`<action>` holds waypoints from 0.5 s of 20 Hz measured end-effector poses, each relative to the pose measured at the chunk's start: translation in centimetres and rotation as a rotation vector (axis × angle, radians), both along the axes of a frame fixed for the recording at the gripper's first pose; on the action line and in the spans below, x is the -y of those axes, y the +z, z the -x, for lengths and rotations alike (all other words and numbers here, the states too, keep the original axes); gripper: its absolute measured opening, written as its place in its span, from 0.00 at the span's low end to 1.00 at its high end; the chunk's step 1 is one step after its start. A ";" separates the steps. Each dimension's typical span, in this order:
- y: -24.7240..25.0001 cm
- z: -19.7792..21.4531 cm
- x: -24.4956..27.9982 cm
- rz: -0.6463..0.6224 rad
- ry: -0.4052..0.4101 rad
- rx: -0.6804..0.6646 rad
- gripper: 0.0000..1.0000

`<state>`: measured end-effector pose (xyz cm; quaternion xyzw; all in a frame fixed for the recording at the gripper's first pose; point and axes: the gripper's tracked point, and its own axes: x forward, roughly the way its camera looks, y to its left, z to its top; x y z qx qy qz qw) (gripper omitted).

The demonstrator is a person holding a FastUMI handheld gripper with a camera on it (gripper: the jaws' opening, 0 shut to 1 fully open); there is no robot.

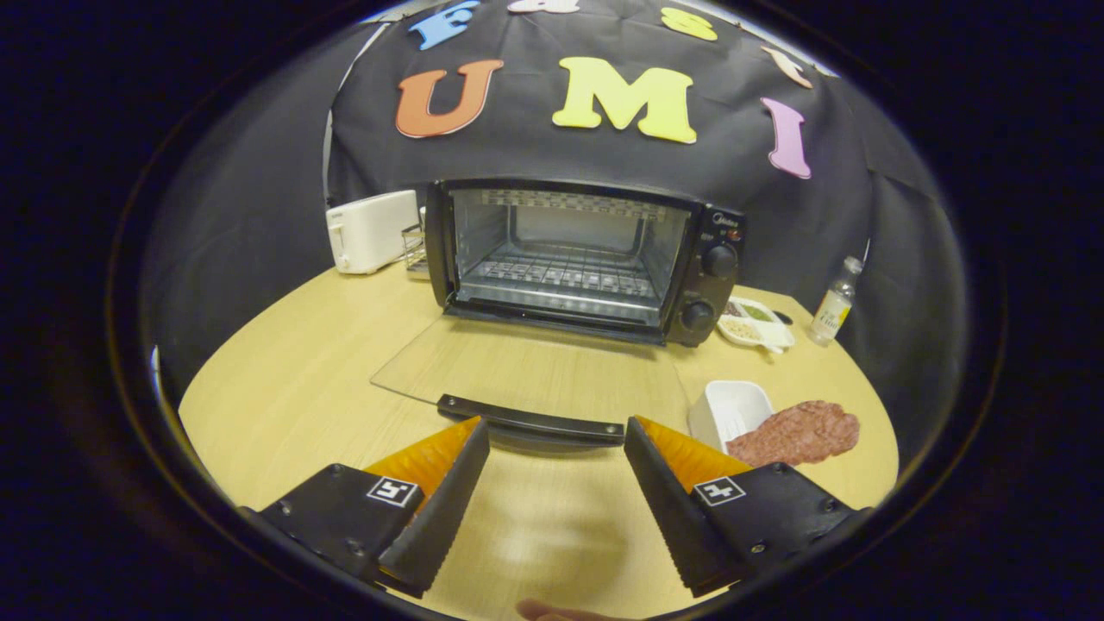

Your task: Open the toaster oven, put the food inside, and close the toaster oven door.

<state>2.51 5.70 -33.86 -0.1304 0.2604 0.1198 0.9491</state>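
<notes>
A black toaster oven (586,259) stands on the wooden table (293,388) with its glass door (535,371) folded down flat. The door's black handle (530,421) lies just ahead of my fingertips. Inside, a wire rack (565,276) is visible with nothing on it. A reddish-brown slab of meat (798,431) lies on the table to the right of the door, beside a white tray (731,410). My gripper (556,440) is open, its fingers wide apart on either side of the handle's near edge, holding nothing.
A white toaster (371,231) and a small wire rack (414,248) sit left of the oven. A divided white dish of food (755,326) and a small bottle (835,304) stand to the oven's right. A fingertip shows at the bottom (552,612).
</notes>
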 end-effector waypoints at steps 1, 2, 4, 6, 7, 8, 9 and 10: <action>1.3 0.3 1.1 0.001 0.002 0.023 1.00; 2.5 0.4 2.4 -0.003 -0.002 0.038 1.00; 4.1 0.4 5.6 -0.009 -0.024 0.047 1.00; 4.9 0.6 8.7 -0.045 -0.063 0.022 1.00; 5.4 0.6 10.0 -0.068 -0.076 0.015 1.00; 5.9 0.3 11.6 -0.083 -0.094 0.016 1.00; 6.2 -0.1 13.5 -0.086 -0.118 0.019 1.00; 6.5 -0.6 15.0 -0.083 -0.131 0.019 1.00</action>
